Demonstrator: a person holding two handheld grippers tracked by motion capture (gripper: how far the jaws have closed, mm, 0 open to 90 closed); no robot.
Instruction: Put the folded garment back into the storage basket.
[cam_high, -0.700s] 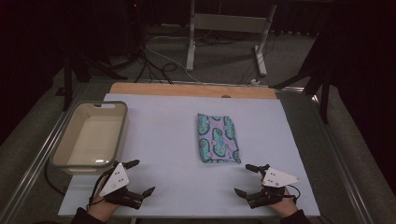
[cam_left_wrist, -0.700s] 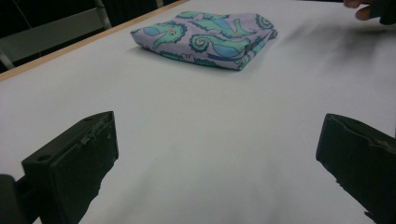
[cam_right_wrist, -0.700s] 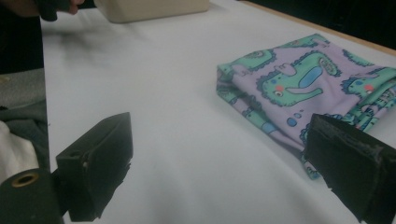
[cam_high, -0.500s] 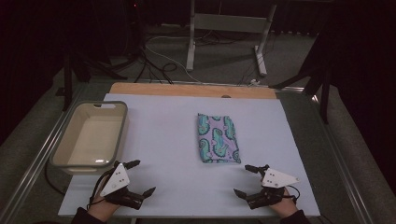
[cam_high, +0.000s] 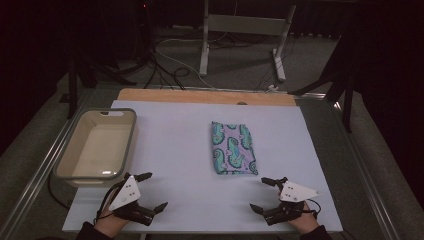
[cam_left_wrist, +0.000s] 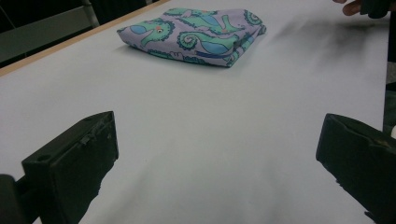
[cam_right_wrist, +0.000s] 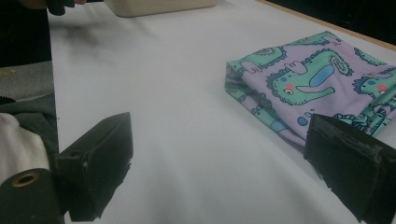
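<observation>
Nearest to you, at the front edge of the white mat (cam_high: 190, 150), your left gripper (cam_high: 148, 191) rests low over the surface with its jaws spread wide. In the left gripper view the two black fingers (cam_left_wrist: 74, 163) stand far apart at the bottom corners with bare mat between them; they hold nothing and press on nothing. Your right gripper (cam_high: 263, 195) sits at the same depth on the other side, also low over the mat. Its jaws are just as wide, and in the right gripper view the fingers (cam_right_wrist: 100, 158) have only mat in the gap. One finger overlaps the corner of the cloth in that view, but the high view shows the gripper standing apart from it, so nothing is gripped or touched there either.

A little farther on, between your two grippers and slightly toward the right one, lies the folded cloth (cam_high: 232, 148), lilac with a green seahorse print. It lies flat on the mat in a neat rectangle, with its near short edge just beyond your right gripper and well clear of your left.

Off to your left, beyond the left gripper, the beige plastic tub (cam_high: 70, 155) stands upright at the mat's left edge.

Farthest away, a strip of wooden tabletop (cam_high: 200, 96) shows along the mat's back edge.
</observation>
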